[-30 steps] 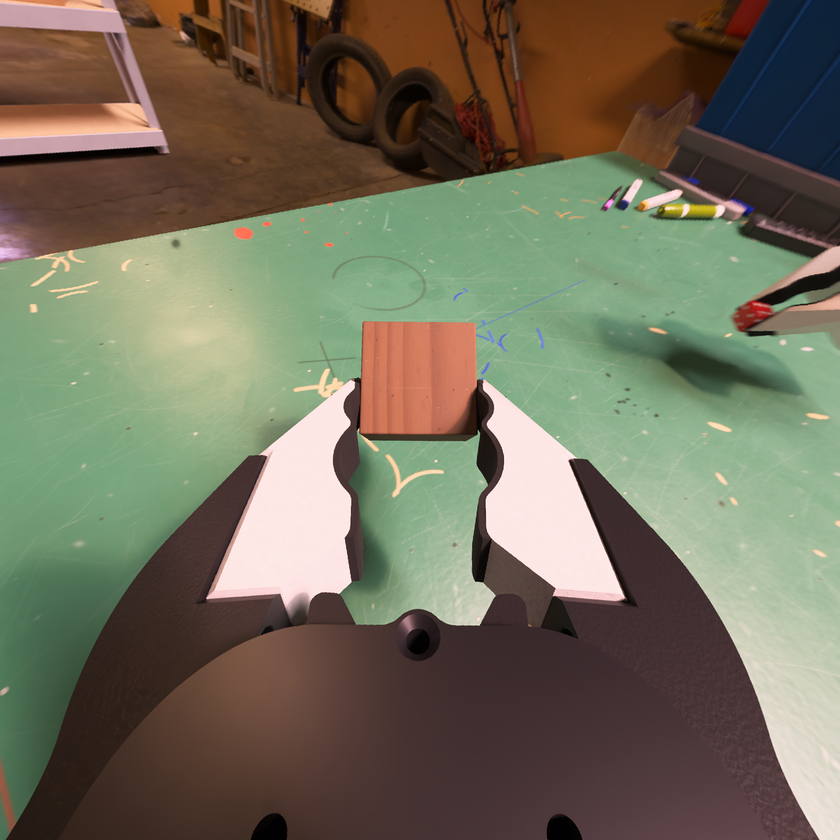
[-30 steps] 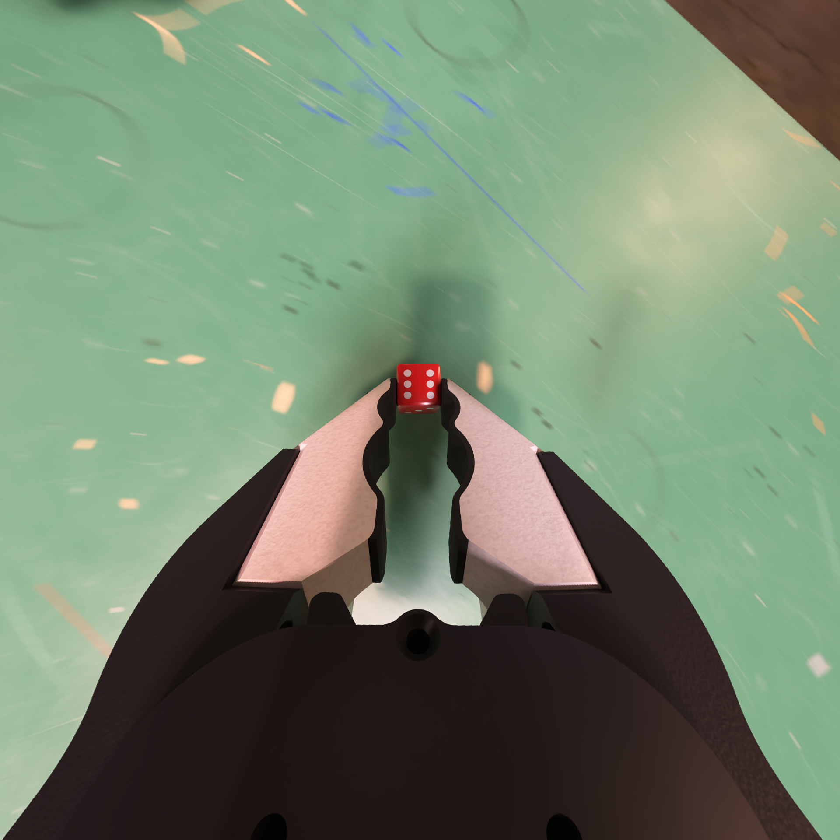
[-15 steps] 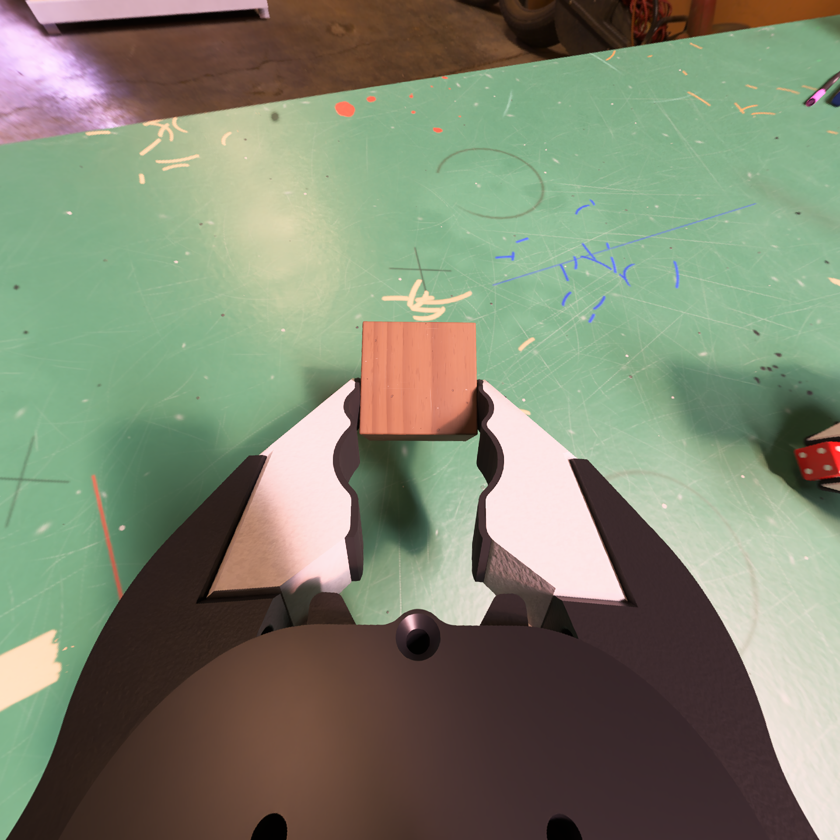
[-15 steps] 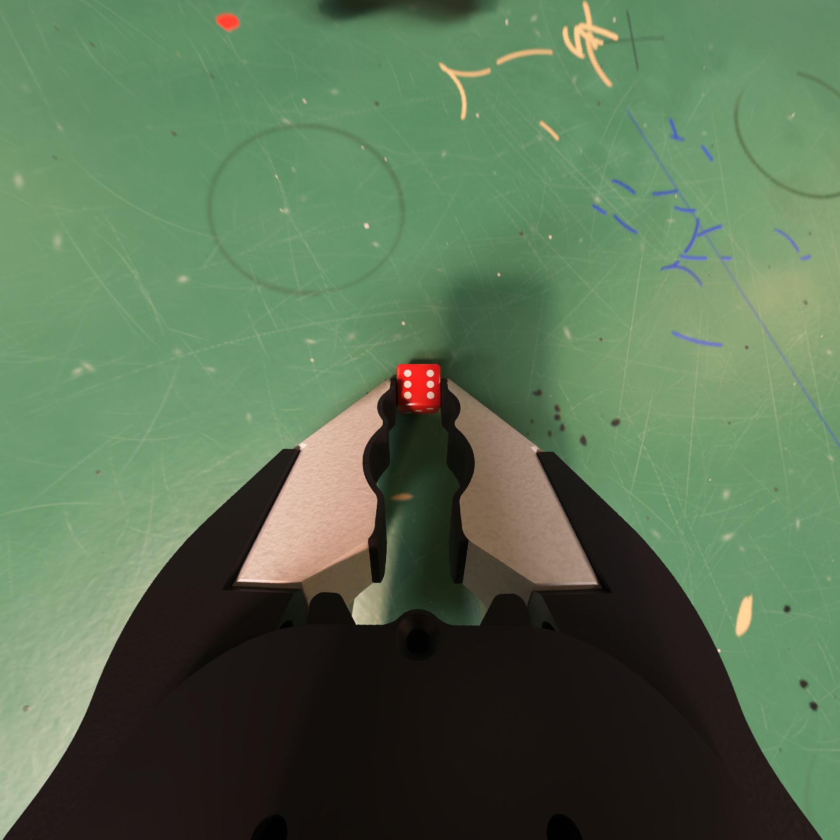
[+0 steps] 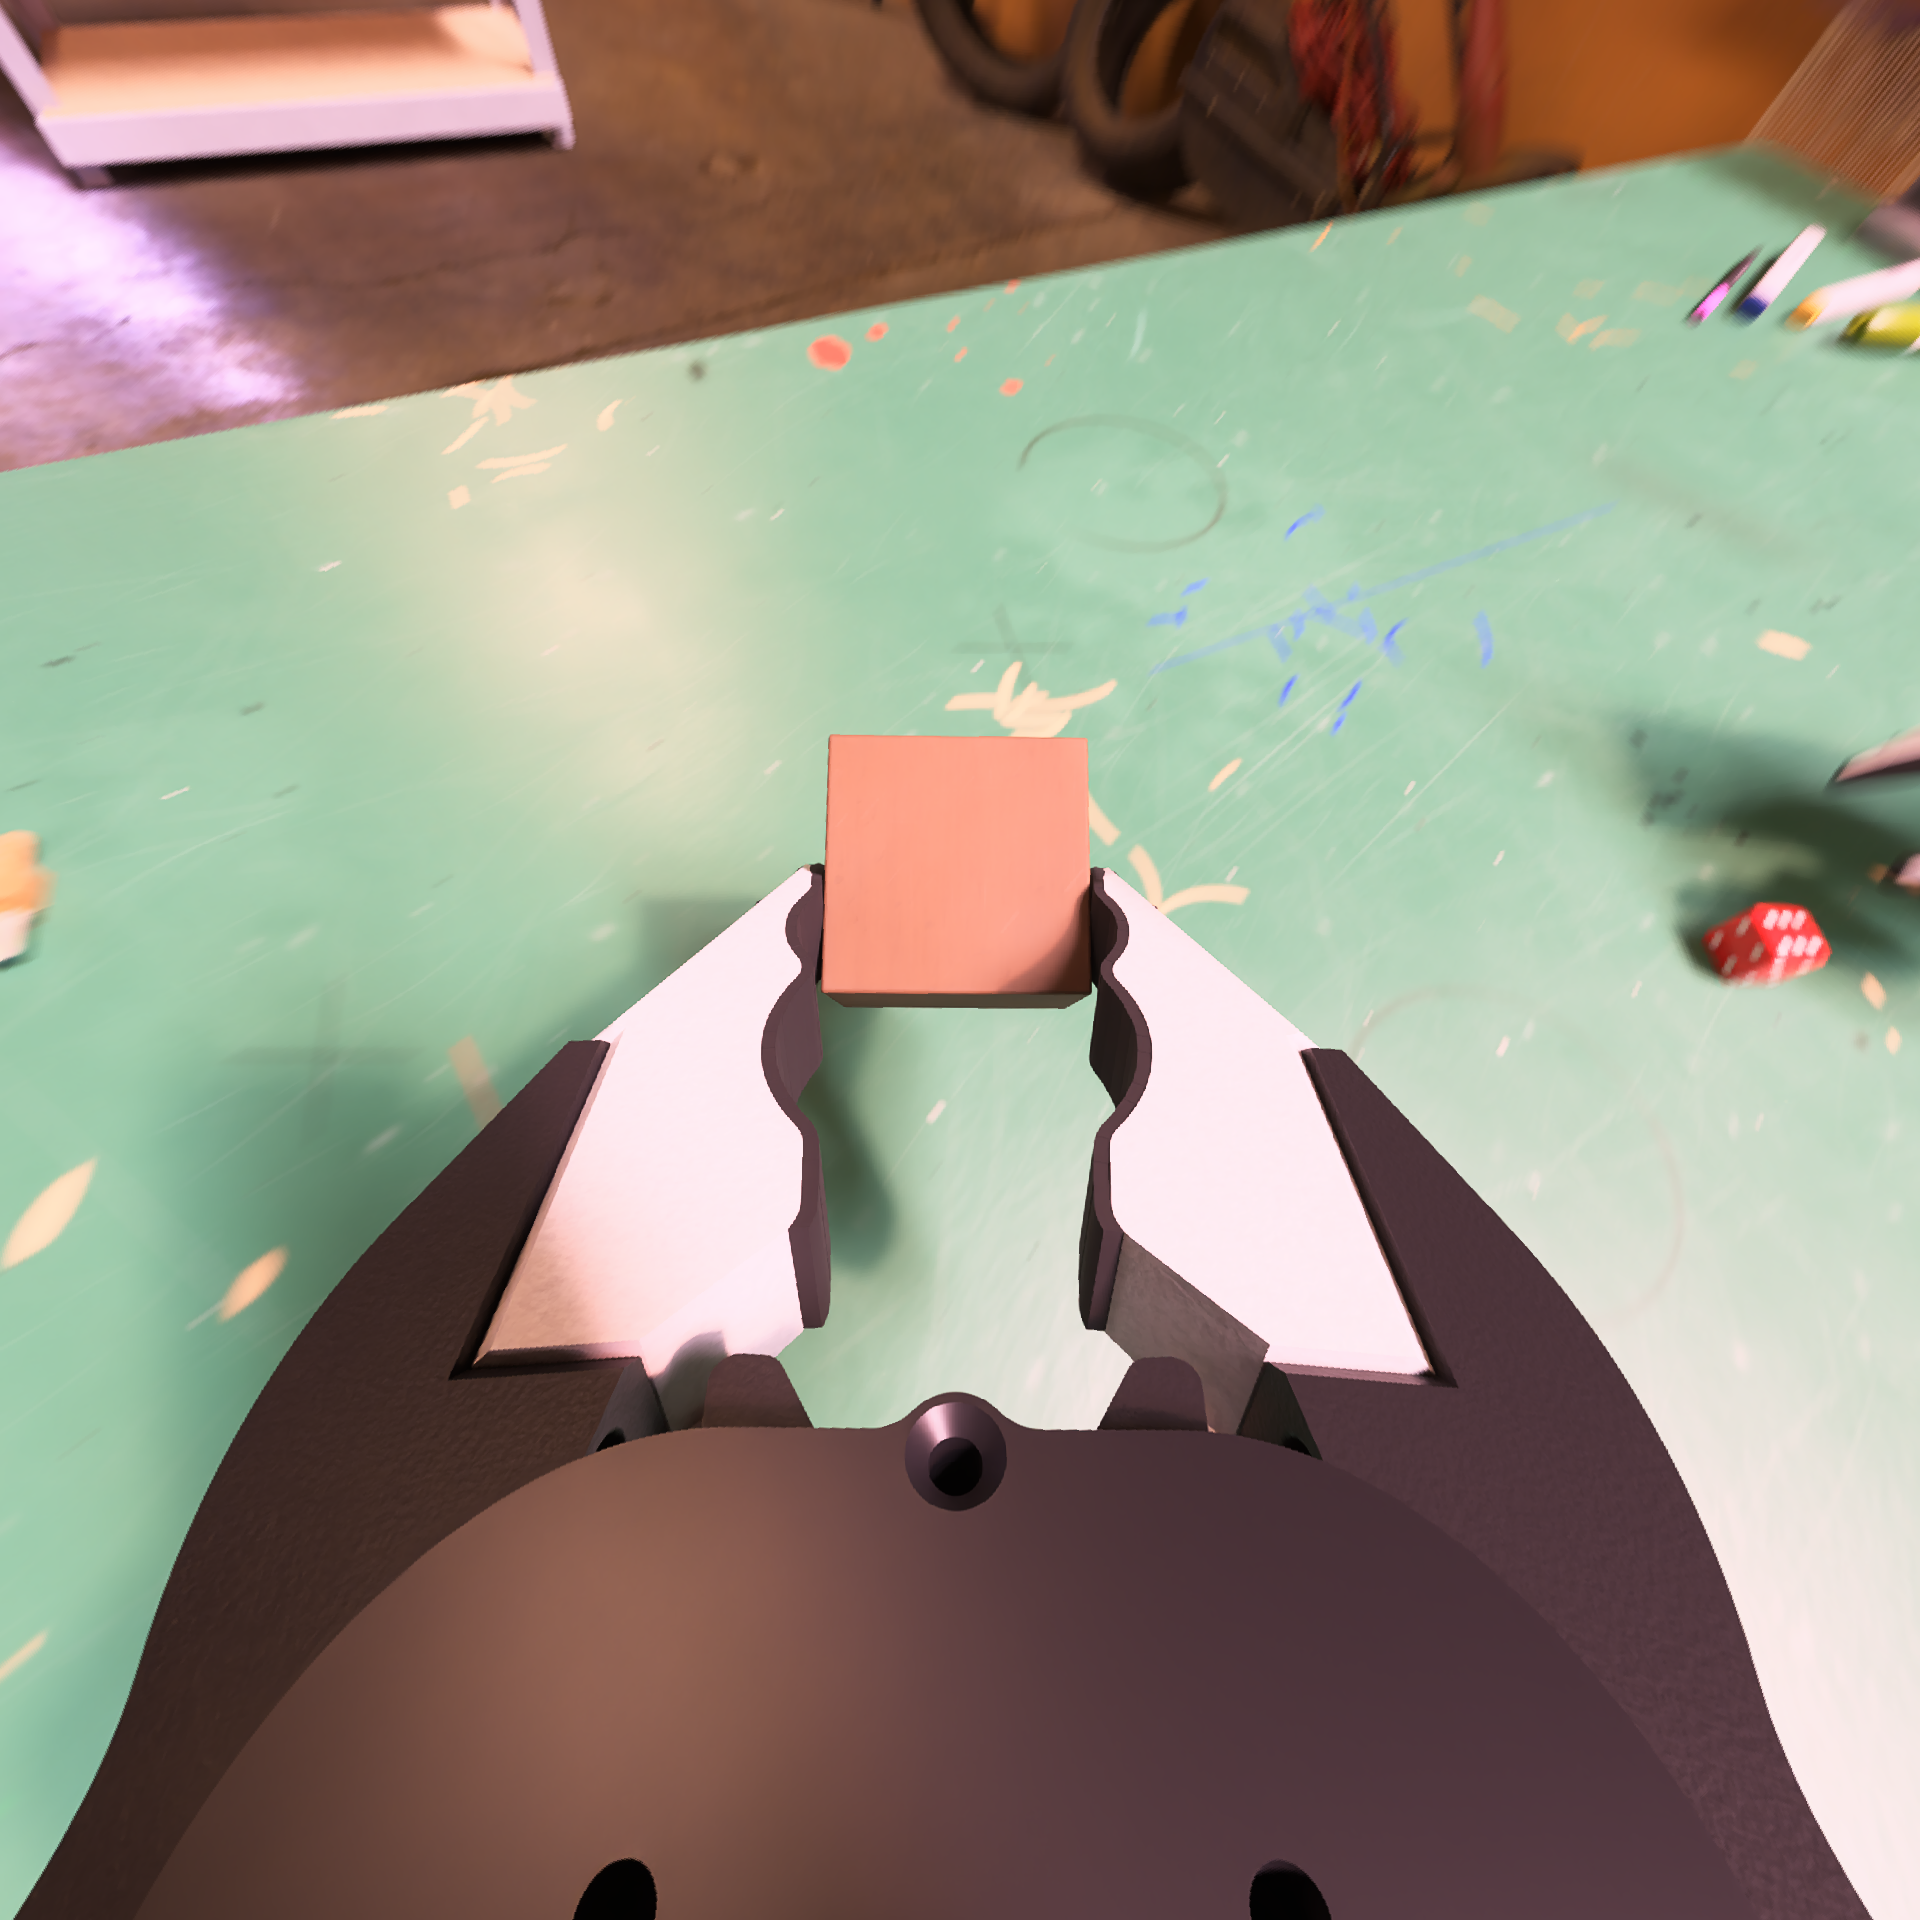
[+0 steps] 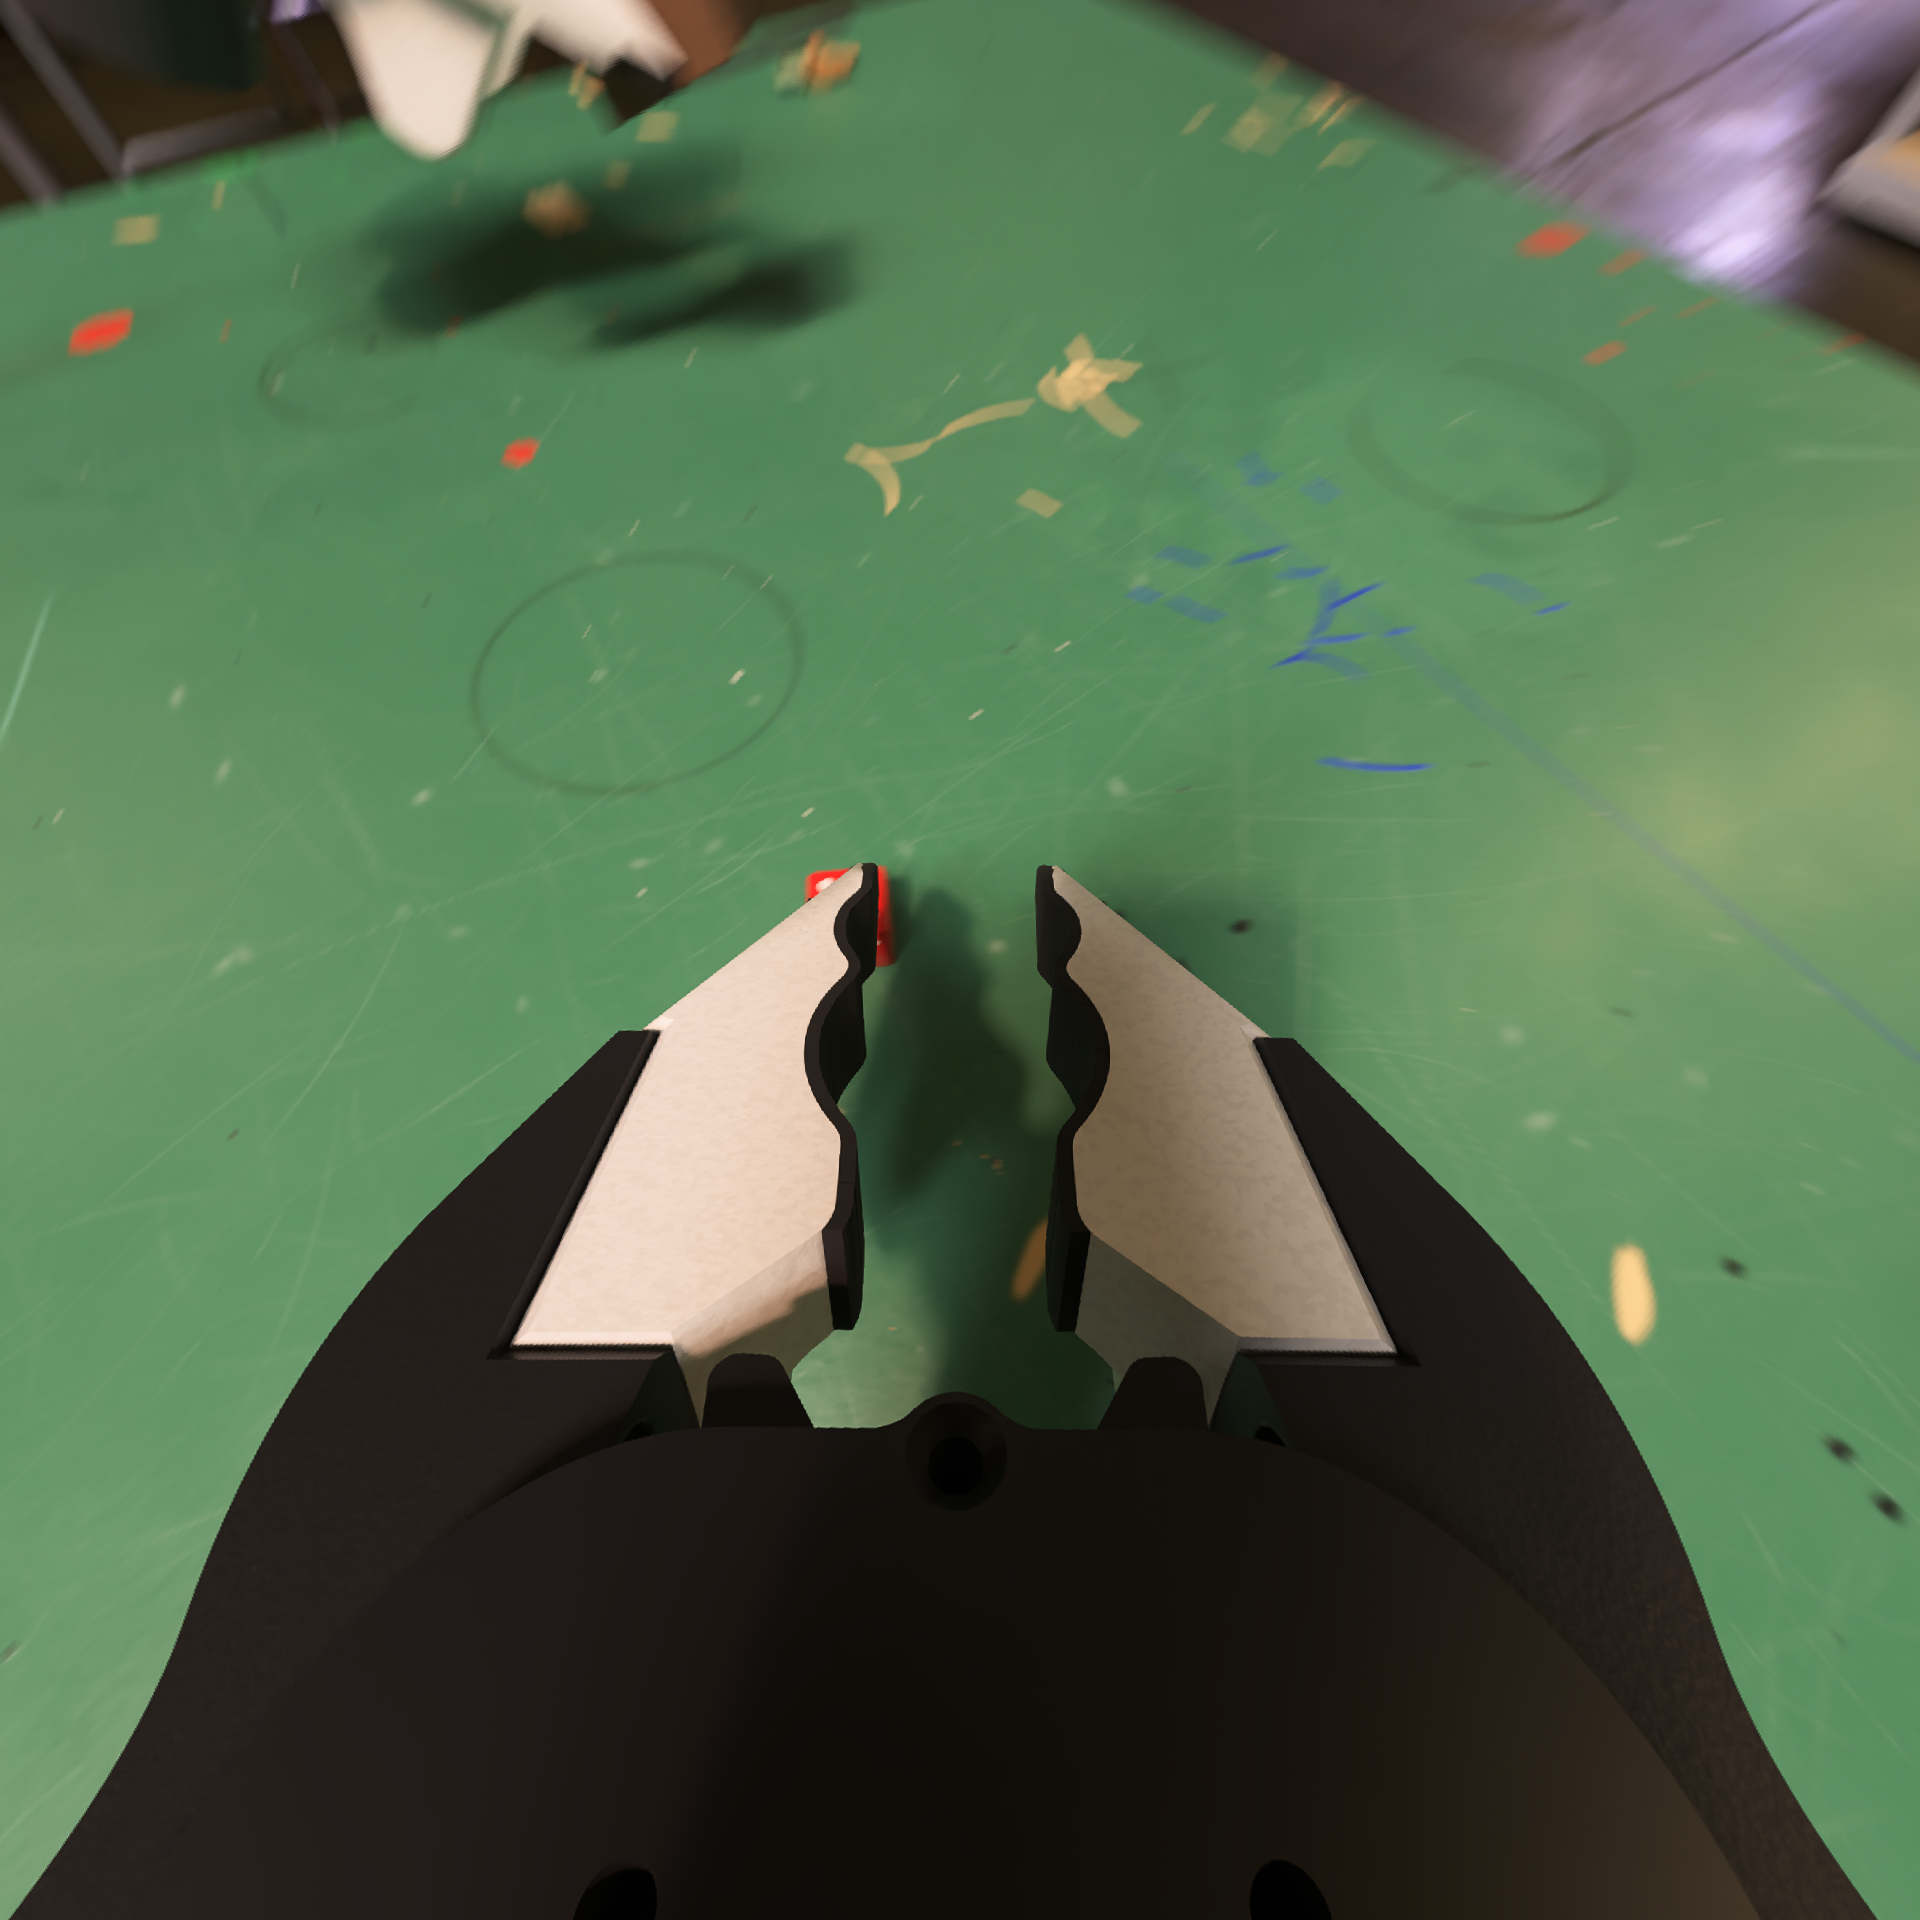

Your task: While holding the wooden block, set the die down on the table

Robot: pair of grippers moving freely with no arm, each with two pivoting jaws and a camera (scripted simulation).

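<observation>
My left gripper (image 5: 956, 883) is shut on the wooden block (image 5: 956, 868), a light brown cube held above the green table (image 5: 416, 727). The red die (image 5: 1764, 943) with white pips lies on the table at the right of the left wrist view, free of any fingers. In the right wrist view my right gripper (image 6: 956, 883) is open and empty. The die (image 6: 883, 920) shows there as a red sliver, mostly hidden behind the left fingertip (image 6: 847, 914). The right gripper's fingertips (image 5: 1881, 769) show blurred at the right edge of the left wrist view, above the die.
Several markers (image 5: 1808, 286) lie at the table's far right. Tyres (image 5: 1039, 62) and a white shelf (image 5: 291, 104) stand on the floor beyond the table's far edge. The left gripper (image 6: 488, 62) shows blurred at the top of the right wrist view.
My right gripper has opened and let go of the die, which now lies on the table. The right gripper has pulled back and up. The left gripper still holds the block and has tilted up.
</observation>
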